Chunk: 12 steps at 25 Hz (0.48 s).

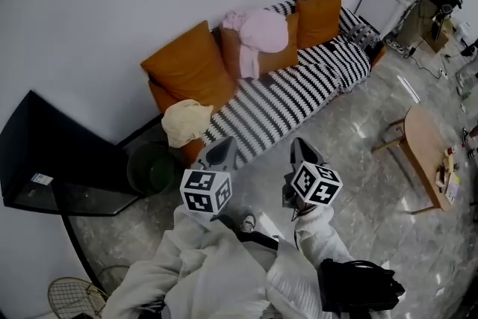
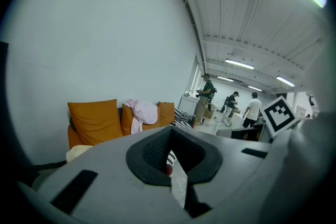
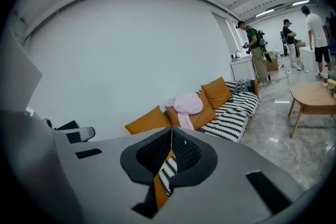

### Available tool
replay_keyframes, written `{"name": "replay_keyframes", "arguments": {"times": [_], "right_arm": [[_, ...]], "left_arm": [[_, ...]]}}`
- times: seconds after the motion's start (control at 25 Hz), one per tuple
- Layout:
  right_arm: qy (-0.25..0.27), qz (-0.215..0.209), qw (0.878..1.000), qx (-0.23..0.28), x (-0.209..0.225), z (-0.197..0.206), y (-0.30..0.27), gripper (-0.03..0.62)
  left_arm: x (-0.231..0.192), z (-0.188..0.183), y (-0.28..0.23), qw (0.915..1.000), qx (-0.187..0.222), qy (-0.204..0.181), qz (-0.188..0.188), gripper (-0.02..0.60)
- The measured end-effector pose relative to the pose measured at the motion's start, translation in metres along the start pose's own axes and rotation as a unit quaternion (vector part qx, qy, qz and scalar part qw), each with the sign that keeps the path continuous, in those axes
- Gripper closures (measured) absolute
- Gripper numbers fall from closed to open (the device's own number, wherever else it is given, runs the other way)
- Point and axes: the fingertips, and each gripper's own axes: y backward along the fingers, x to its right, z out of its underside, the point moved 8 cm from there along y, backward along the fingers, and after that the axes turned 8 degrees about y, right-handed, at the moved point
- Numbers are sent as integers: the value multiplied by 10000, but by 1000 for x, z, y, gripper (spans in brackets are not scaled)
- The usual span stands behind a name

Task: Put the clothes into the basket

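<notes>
The left gripper point(image 1: 219, 153) and right gripper point(image 1: 305, 152) are shut and hold nothing. Pink clothes point(image 1: 261, 33) lie on the sofa point(image 1: 299, 97) back. Cream clothes point(image 1: 187, 122) lie on its end by the basket point(image 1: 142, 168), so open wide first, then pinch a thick fold.

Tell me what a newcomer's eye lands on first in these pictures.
The black-and-white striped sofa with orange cushions stands out first, set against the white wall. A pink garment is draped over the middle cushions, and a cream garment lies at the sofa's left end, above a dark round basket on the floor. In the foreground the left gripper and right gripper point toward the sofa, both shut and empty.
</notes>
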Motion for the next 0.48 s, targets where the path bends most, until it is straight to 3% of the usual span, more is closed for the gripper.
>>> {"name": "replay_keyframes", "arguments": {"times": [0.28, 0.48], "right_arm": [[-59, -388, 9983, -421, -11, 13, -60, 569], [175, -686, 9960, -543, -33, 1, -107, 569]], "left_arm": [[-34, 2, -13, 9985, -50, 226, -505, 581], [-67, -12, -30, 9964, 95, 367, -755, 581]]}}
